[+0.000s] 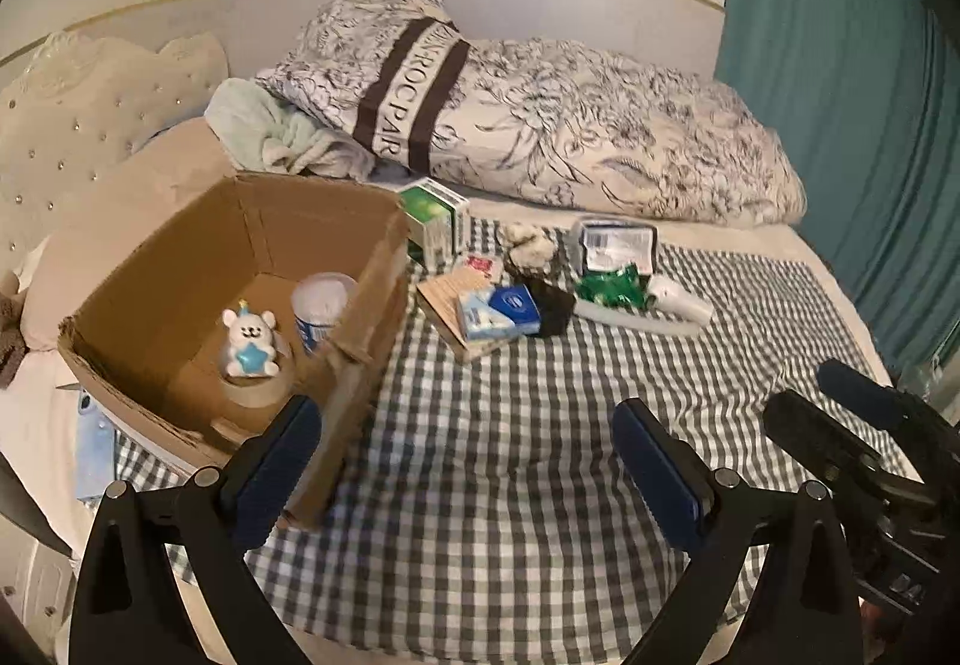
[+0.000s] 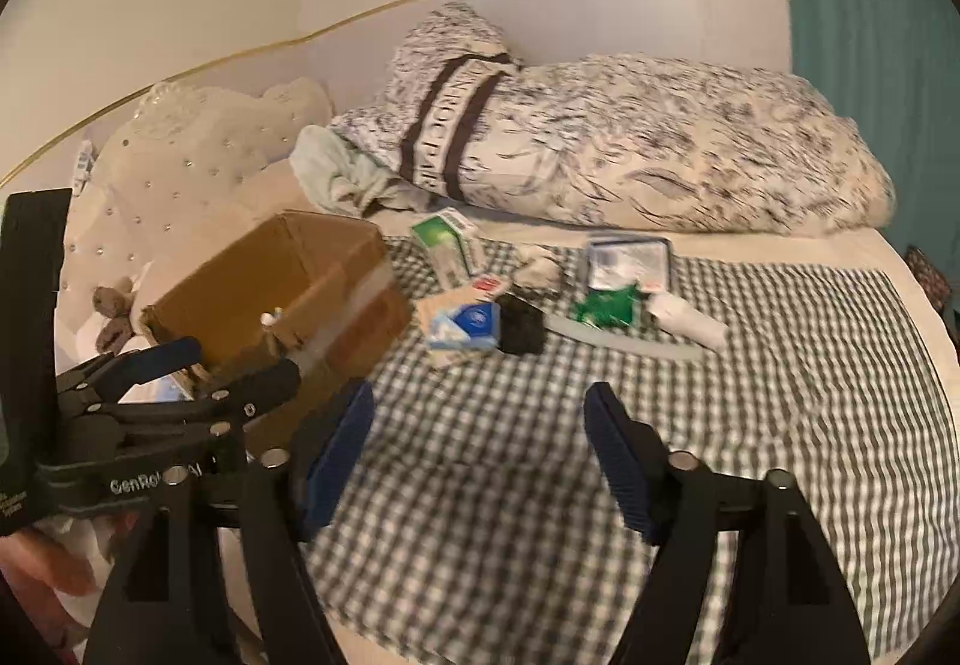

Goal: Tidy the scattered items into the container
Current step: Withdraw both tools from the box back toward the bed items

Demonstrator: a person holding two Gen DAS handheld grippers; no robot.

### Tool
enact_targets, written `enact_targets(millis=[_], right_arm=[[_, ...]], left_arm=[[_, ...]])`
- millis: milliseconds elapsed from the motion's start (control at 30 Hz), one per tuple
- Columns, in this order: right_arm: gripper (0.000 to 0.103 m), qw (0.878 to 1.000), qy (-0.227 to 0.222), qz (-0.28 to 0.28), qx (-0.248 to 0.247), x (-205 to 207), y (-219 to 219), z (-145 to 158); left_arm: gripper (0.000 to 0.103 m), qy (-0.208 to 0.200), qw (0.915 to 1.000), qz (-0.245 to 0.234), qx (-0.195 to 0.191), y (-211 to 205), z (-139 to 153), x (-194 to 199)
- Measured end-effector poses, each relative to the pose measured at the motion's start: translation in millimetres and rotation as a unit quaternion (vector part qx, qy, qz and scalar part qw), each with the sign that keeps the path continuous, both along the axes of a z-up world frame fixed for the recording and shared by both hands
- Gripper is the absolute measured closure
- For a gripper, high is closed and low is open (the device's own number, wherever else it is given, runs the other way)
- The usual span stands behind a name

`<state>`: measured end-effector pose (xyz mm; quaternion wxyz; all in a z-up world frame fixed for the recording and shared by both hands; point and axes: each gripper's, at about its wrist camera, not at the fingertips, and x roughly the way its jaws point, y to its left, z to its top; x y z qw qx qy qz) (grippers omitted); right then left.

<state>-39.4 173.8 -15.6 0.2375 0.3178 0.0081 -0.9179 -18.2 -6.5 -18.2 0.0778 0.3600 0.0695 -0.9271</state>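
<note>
An open cardboard box (image 1: 180, 269) stands on the left of the checked bedspread and holds a white bear figure (image 1: 249, 338) on a tape roll and a white-and-blue tub (image 1: 321, 305). Right of the box lie scattered items: a green carton (image 1: 435, 218), a blue tissue pack (image 1: 501, 308), a black object (image 1: 555, 305), a green wrapper (image 1: 612, 287) and a white tube (image 1: 681, 299). My left gripper (image 1: 467, 413) is open and empty, just in front of the box's near corner. My right gripper (image 2: 480, 395) is open and empty too, short of the tissue pack (image 2: 468, 326).
A patterned duvet (image 1: 570, 137) and a pale green cloth (image 1: 270, 131) are heaped behind the items. A studded cushion (image 1: 78, 119) lies behind the box. A teal curtain (image 1: 840, 95) hangs on the right. A hand (image 2: 42, 575) shows at the lower left of the right wrist view.
</note>
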Motion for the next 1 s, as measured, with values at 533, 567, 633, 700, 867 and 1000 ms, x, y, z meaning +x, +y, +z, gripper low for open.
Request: enact_targets(millis=[533, 567, 633, 700, 867, 1000], right_arm=[[0.013, 0.995, -0.067, -0.068, -0.018, -78, 49, -63], [0.013, 0.995, -0.069, -0.072, -0.015, -85, 50, -66], [0.013, 0.994, -0.075, -0.078, -0.015, -100, 51, -72], [0.013, 0.993, -0.082, -0.081, -0.019, -111, 52, -77], [0.013, 0.991, -0.1, -0.087, -0.01, -135, 49, -96], [0.013, 0.991, -0.099, -0.091, 0.013, -153, 43, -107]], left_arm=[[0.001, -0.06, 0.9982, -0.004, 0.009, 8, -58, -73], [0.001, -0.064, 0.9979, -0.005, 0.01, 8, -61, -79], [0.001, -0.074, 0.9972, -0.009, 0.006, 10, -70, -95], [0.001, -0.081, 0.9966, -0.012, 0.007, 11, -79, -109], [0.001, -0.097, 0.995, -0.008, 0.023, 11, -101, -138], [0.001, -0.108, 0.994, -0.009, 0.012, 12, -117, -163]])
